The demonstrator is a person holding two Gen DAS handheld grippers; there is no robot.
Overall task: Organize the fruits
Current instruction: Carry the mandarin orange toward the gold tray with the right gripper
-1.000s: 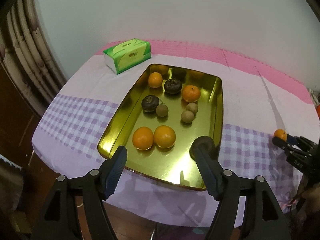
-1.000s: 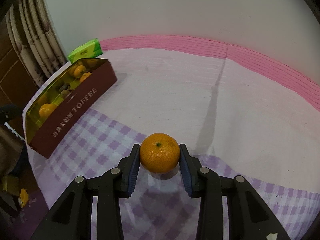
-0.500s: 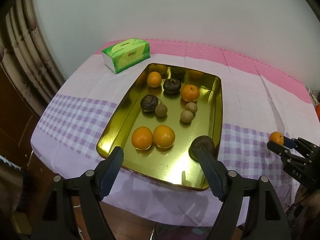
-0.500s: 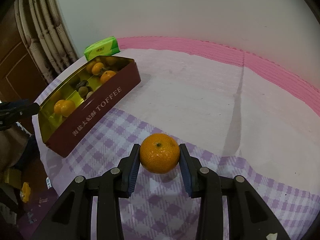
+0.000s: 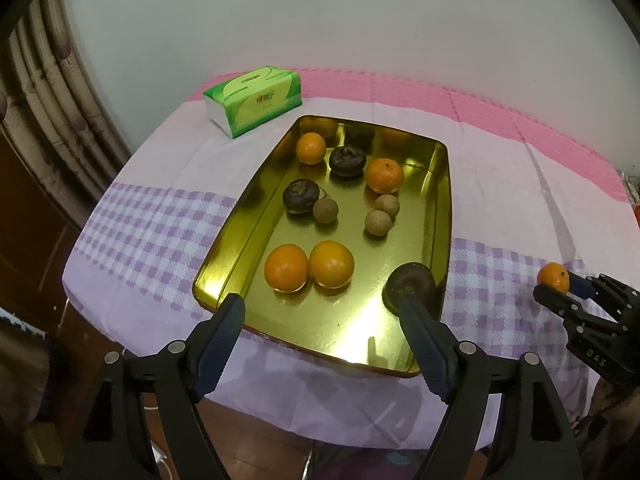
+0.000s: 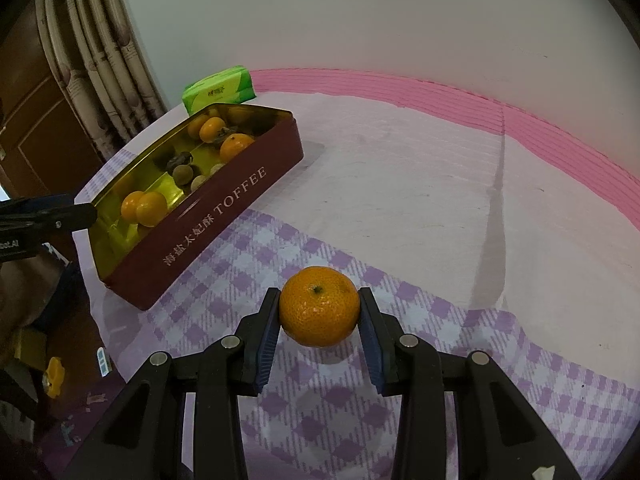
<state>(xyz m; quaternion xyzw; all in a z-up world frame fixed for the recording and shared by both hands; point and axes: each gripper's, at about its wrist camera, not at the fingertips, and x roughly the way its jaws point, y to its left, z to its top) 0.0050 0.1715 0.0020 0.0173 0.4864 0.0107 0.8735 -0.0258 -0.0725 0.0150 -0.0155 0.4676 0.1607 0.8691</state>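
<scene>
Two grippers work over a cloth (image 6: 400, 208) checked purple near the edge, then plain, then pink at the white wall. Right gripper (image 6: 319, 316) is clamped on a mandarin (image 6: 319, 306), well right of the tin (image 6: 224, 208). Left gripper (image 5: 320, 320) hangs at the tin's near rim, jaws opening, nothing between them. Beyond the tin lies a green tissue pack (image 5: 253, 99); curtains (image 6: 100, 60) hang left.

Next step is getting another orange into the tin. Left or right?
Right. The right hand-held gripper is shut on an orange beside the tin. The left hand-held gripper, jaws opening, holds nothing.
</scene>
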